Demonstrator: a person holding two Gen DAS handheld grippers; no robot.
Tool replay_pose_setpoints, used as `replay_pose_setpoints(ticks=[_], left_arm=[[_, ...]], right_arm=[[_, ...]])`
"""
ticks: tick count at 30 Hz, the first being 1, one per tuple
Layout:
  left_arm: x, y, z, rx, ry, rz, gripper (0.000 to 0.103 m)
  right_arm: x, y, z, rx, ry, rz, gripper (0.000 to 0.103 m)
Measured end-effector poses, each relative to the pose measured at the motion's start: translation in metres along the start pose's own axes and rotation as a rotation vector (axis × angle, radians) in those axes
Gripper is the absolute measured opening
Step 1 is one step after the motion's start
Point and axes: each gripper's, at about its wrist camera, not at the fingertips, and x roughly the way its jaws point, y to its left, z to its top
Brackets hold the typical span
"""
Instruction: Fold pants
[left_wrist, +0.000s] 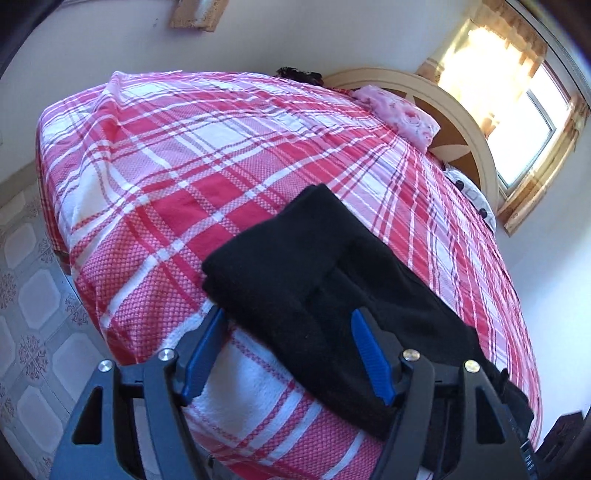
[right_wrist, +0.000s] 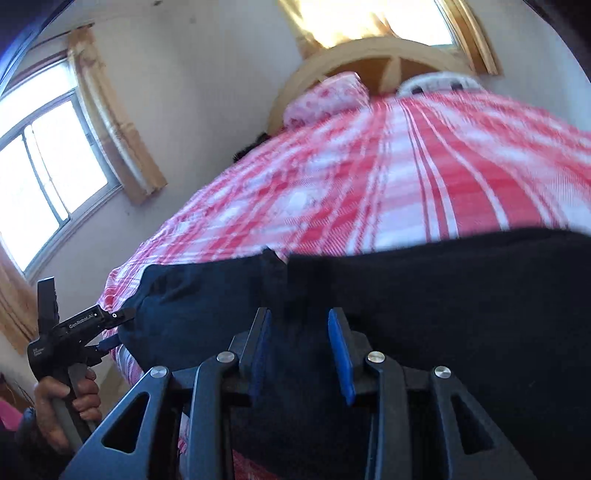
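Observation:
Black pants (left_wrist: 314, 273) lie folded on a red, pink and white plaid bedspread (left_wrist: 184, 166). My left gripper (left_wrist: 291, 328) is open, its blue pads astride the near edge of the pants. In the right wrist view the pants (right_wrist: 443, 314) fill the lower half. My right gripper (right_wrist: 299, 325) is open with its pads over the dark cloth. The left gripper (right_wrist: 114, 328) also shows there at the left, held by a hand, at the pants' left end.
A pink floral pillow (left_wrist: 399, 110) and a curved wooden headboard (left_wrist: 454, 110) are at the far end of the bed. A bright window (left_wrist: 524, 122) is beyond. Patterned floor tiles (left_wrist: 33, 295) lie left of the bed.

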Motion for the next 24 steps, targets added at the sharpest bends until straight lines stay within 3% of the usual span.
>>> replay_pose_setpoints(ticks=[9,10,11,12,14,20,24], left_arm=[[0.004,0.007,0.009,-0.156,0.007,-0.021,0.072],[0.005,0.007,0.009,-0.165,0.005,-0.023,0.064],[0.005,0.007,0.011,-0.177,0.004,-0.034,0.043],[0.007,0.008,0.011,-0.191,0.021,-0.067,0.028],[0.011,0.010,0.011,-0.212,0.046,-0.107,0.022],[-0.002,-0.011,0.012,-0.067,-0.027,-0.075,0.021],[-0.027,-0.063,0.012,0.181,-0.147,-0.119,0.021]], right_arm=[[0.001,-0.001,-0.005,0.012,-0.032,0.024,0.040],[0.001,0.000,-0.005,0.010,-0.031,0.026,0.040],[-0.003,-0.001,-0.007,0.010,-0.030,0.029,0.040],[-0.003,-0.001,-0.007,0.012,-0.029,0.031,0.040],[-0.005,-0.004,-0.007,0.023,-0.026,0.041,0.040],[-0.013,-0.016,-0.005,0.103,-0.023,0.085,0.040],[-0.025,-0.030,-0.001,0.157,-0.046,0.088,0.040]])
